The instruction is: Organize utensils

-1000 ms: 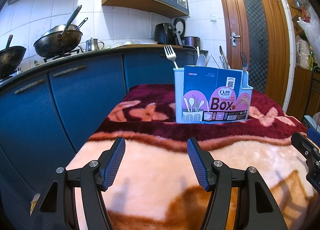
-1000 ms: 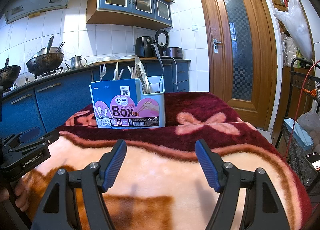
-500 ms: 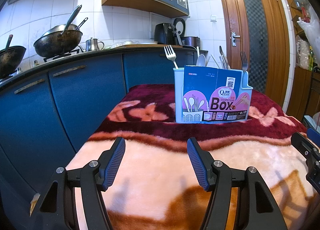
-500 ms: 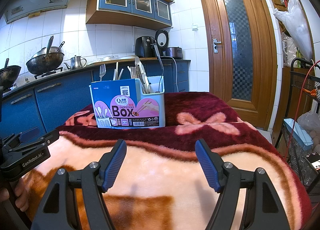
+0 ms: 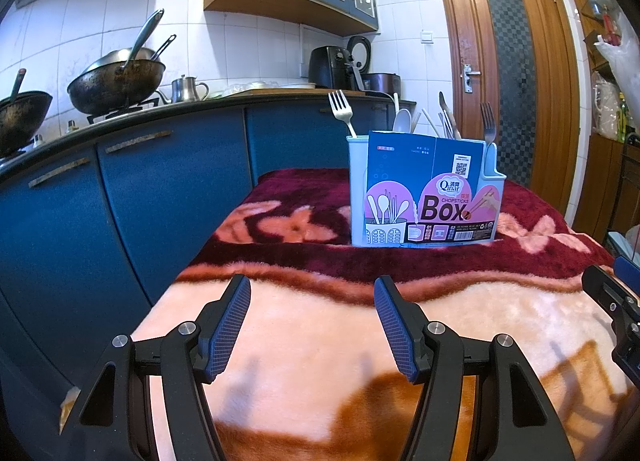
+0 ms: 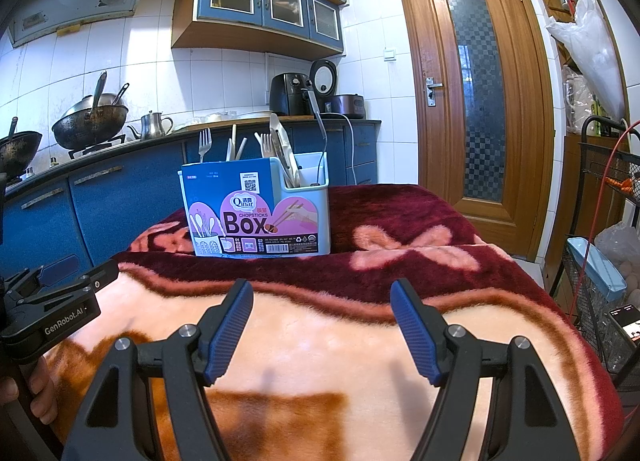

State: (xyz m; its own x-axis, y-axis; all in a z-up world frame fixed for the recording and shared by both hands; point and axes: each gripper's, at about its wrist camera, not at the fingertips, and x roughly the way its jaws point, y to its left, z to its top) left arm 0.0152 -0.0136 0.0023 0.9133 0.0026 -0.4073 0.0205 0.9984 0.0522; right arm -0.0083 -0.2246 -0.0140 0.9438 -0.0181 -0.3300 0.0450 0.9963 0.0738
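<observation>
Currently, by item:
Left gripper (image 5: 312,289): black arms with blue ribbed pads, spread wide, holding nothing, above the peach part of the blanket.
Right gripper (image 6: 322,291): same build, spread wide, holding nothing.
Pale blue plastic utensil holder (image 6: 304,209): upright on the dark red band of the fluffy blanket (image 6: 320,341), well ahead of both grippers, wrapped in a blue-and-pink "Box" label.
Metal forks (image 5: 340,111), spoons and knives: standing in the holder's compartments, ends above its rim.
</observation>
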